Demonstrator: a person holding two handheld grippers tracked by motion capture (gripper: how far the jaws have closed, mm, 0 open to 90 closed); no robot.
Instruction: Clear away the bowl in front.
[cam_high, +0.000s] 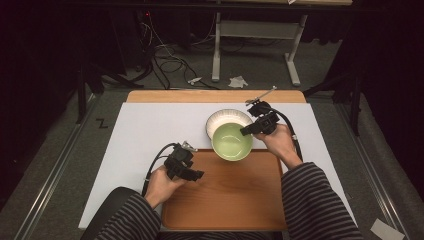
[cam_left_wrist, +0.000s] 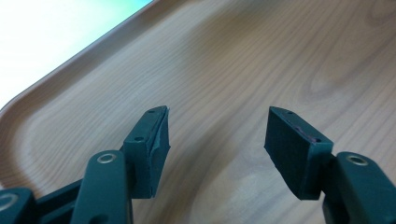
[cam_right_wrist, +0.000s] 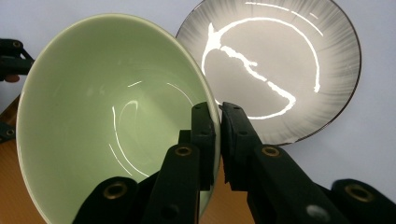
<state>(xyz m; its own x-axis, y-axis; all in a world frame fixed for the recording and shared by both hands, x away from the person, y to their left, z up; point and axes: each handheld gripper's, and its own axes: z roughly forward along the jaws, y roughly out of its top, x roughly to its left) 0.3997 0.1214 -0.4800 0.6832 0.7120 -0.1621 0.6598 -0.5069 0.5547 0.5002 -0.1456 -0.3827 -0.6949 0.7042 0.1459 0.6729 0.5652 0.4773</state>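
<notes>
Pinching green bowl (cam_right_wrist: 107, 116) rim: right hand-held gripper (cam_right_wrist: 218, 109)

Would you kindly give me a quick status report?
Right gripper shut on green bowl rim. Left gripper open over wooden tray. Grey-rimmed plate close behind bowl.

Grey-and-black striped sleeves (cam_high: 320, 200) cover both forearms; each hand carries black tongs (cam_high: 184, 165) with brass-ringed screws (cam_left_wrist: 107, 158) and a trailing black cable (cam_high: 156, 160).
</notes>
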